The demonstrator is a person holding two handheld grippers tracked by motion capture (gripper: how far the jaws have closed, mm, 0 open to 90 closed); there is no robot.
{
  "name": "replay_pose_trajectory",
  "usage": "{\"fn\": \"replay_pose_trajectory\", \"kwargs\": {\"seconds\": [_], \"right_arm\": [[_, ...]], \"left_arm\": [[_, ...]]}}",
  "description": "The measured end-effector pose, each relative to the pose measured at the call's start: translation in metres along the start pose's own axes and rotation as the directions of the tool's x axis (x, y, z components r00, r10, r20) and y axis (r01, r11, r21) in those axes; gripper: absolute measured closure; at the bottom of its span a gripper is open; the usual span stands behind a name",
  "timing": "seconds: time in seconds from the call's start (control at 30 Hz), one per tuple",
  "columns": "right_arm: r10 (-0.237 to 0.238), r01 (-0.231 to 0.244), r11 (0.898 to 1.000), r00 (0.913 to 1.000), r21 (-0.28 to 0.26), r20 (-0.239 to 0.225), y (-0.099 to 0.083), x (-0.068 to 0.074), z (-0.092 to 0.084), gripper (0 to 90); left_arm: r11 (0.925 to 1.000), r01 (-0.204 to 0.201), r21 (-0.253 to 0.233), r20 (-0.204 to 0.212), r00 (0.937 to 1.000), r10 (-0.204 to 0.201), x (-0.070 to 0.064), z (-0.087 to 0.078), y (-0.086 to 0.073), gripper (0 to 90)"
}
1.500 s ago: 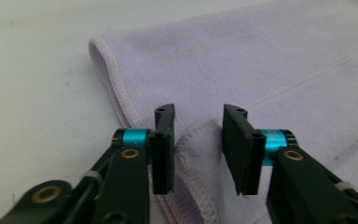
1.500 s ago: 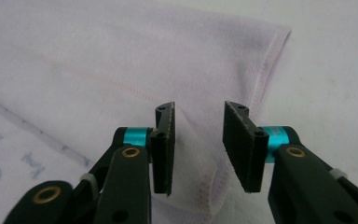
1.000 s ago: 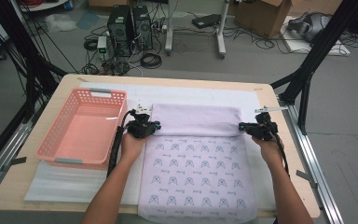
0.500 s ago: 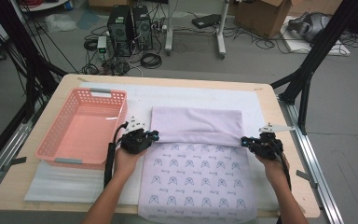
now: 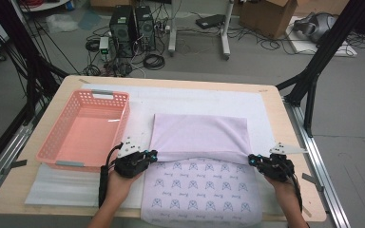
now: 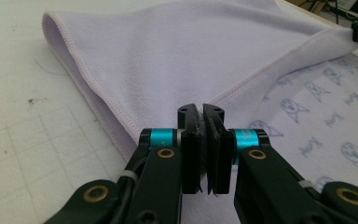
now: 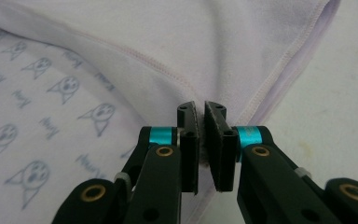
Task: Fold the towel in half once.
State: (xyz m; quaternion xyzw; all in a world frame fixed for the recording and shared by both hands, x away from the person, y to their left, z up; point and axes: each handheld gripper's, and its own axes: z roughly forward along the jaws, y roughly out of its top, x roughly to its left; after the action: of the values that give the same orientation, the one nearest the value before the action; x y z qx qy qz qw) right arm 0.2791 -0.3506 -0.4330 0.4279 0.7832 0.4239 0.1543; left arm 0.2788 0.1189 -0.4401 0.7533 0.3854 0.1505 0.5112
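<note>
A pale lilac cloth (image 5: 199, 137) with a cat print on its upper face lies on the white mat, its far part folded back toward me so the plain underside shows. My left gripper (image 5: 153, 154) is shut on the folded edge's left corner, and my right gripper (image 5: 250, 159) is shut on its right corner. In the left gripper view the cloth (image 6: 168, 60) runs into the closed jaws of my left gripper (image 6: 202, 112). The right gripper view shows the hemmed corner of the cloth (image 7: 223, 51) pinched by my right gripper (image 7: 200, 109).
A pink plastic basket (image 5: 83, 130) stands empty on the left of the table. A white mat (image 5: 195, 97) covers the wooden tabletop. The floor beyond holds computer towers, cables, a cardboard box and black frame legs.
Both grippers have drawn the far edge of the cloth toward me, so the folded plain part has grown wider and covers more of the printed face.
</note>
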Motion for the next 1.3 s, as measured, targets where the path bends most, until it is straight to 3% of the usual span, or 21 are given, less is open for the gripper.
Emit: {"fn": "replay_pose_trajectory", "kwargs": {"seconds": [0.17, 0.3, 0.43, 0.83, 1.3], "right_arm": [[-0.032, 0.032, 0.999, 0.9995, 0.003, 0.001, -0.008, 0.010, -0.011, 83.7], [-0.030, 0.030, 1.000, 0.9995, -0.009, -0.004, -0.012, 0.016, -0.018, 83.6], [-0.023, 0.023, 1.000, 0.9996, -0.003, -0.015, -0.016, 0.021, -0.023, 83.6], [-0.013, 0.012, 1.000, 0.9993, -0.001, -0.035, -0.024, 0.028, -0.032, 83.7], [-0.044, 0.045, 0.999, 0.9974, 0.028, -0.057, -0.034, 0.038, -0.040, 83.7]], "left_arm": [[0.9999, 0.006, -0.008, -0.005, 1.0000, -0.006, -0.006, -0.008, -0.008, 85.2], [0.9998, -0.011, -0.014, -0.008, 0.9999, 0.011, -0.010, -0.013, -0.008, 85.2], [0.9998, 0.000, -0.022, -0.011, 0.9999, 0.000, -0.011, -0.021, -0.011, 85.1], [0.9999, -0.008, -0.013, 0.004, 1.0000, 0.008, -0.020, -0.033, -0.021, 85.2], [0.9999, -0.012, -0.010, 0.033, 0.9994, 0.012, -0.032, -0.051, -0.030, 85.2]]}}
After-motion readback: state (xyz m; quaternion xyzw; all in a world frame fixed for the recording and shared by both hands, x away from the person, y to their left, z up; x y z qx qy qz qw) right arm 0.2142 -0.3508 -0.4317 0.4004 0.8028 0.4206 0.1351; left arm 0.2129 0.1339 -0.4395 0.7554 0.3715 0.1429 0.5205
